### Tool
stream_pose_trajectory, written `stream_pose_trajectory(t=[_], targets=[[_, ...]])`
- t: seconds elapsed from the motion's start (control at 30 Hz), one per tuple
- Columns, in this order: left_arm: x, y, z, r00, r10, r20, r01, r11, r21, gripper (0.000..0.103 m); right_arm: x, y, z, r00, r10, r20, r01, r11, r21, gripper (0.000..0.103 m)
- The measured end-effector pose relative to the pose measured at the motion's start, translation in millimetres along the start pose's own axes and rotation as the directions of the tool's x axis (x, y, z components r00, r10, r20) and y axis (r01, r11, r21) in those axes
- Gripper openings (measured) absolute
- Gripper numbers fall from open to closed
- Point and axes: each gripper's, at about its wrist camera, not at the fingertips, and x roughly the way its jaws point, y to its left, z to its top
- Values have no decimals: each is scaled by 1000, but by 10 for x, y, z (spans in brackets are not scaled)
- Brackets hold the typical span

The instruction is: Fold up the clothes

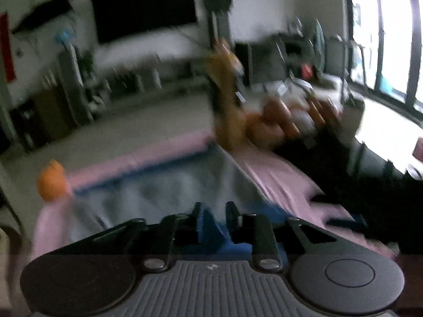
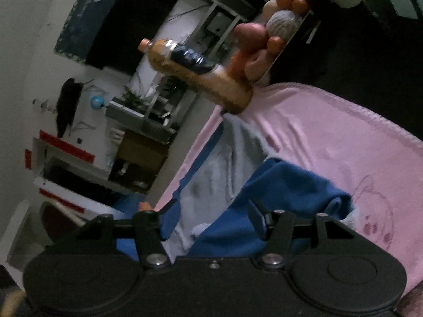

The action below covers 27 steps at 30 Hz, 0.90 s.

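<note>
The garment [image 2: 232, 169], pale grey with blue trim and blue sleeves, lies on a pink blanket [image 2: 330, 137] that covers the surface. In the right wrist view it runs from the lower middle of the frame up toward the centre, along the blanket's left edge; a bunched blue fold [image 2: 288, 185] sits just ahead of the right tongs [image 2: 208, 222].

The right tongs stand partly open, with blue and grey cloth between the two fingers; whether the pads press on it cannot be told.

In the blurred left wrist view the left tongs [image 1: 213, 211] show a narrow gap with blue cloth [image 1: 211, 227] in it; a grip cannot be told there either.

To the right of the garment the blanket is bare, with a faint printed drawing [image 2: 375, 211] at the lower right. Its stitched hem curves across the upper right against a dark area.

At the blanket's far edge, upper centre, stands a brown drink bottle [image 2: 201, 71] with a dark label. Just beside it is a tray [image 2: 288, 45] of fruit: oranges, reddish pieces and one in a white net sleeve. A small orange thing [image 1: 51, 181] sits at the blanket's left corner in the left wrist view.
</note>
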Motion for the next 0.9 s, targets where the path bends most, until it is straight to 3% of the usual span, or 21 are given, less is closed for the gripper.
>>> stream_pose_trajectory(t=[0.1, 0.17, 0.3, 0.37, 0.47, 0.53, 0.6, 0.67, 0.8, 0.9], targets=[[-119, -16, -217, 998, -58, -36, 58, 998, 15, 32, -11, -28, 28, 999, -28, 21, 28, 999, -14, 55], [-251, 126, -289, 998, -59, -30, 60, 998, 28, 32, -1, -35, 24, 999, -36, 16, 37, 999, -19, 55], [-417, 867, -443, 1000, 19, -17, -19, 1000, -20, 34, 67, 9, -39, 998, -53, -14, 52, 997, -49, 55], [-376, 1294, -552, 995, 96, -36, -98, 993, -71, 32, 152, 66, -90, 997, -75, -35, 72, 994, -83, 55], [-229, 1875, -765, 975, 198, -104, -214, 963, -167, 20, 320, 154, -188, 990, -115, -79, 103, 985, -136, 55], [-78, 2173, -939, 960, 223, -169, -260, 935, -243, 17, 472, 203, -237, 982, -142, -125, 121, 979, -164, 53], [138, 2313, -1092, 948, 183, -261, -258, 921, -293, 16, 684, 255, -268, 965, -180, -188, 144, 971, -189, 38], [351, 2428, -1235, 927, 139, -348, -260, 907, -331, 12, 898, 295, -291, 943, -223, -247, 172, 962, -210, 37], [594, 2298, -1349, 871, 188, -453, -301, 935, -190, 17, 1257, 240, -299, 892, -341, -295, 282, 932, -226, 37], [619, 2226, -1369, 863, 215, -457, -312, 938, -148, 18, 1387, 112, -328, 873, -355, -334, 319, 934, -159, 37]])
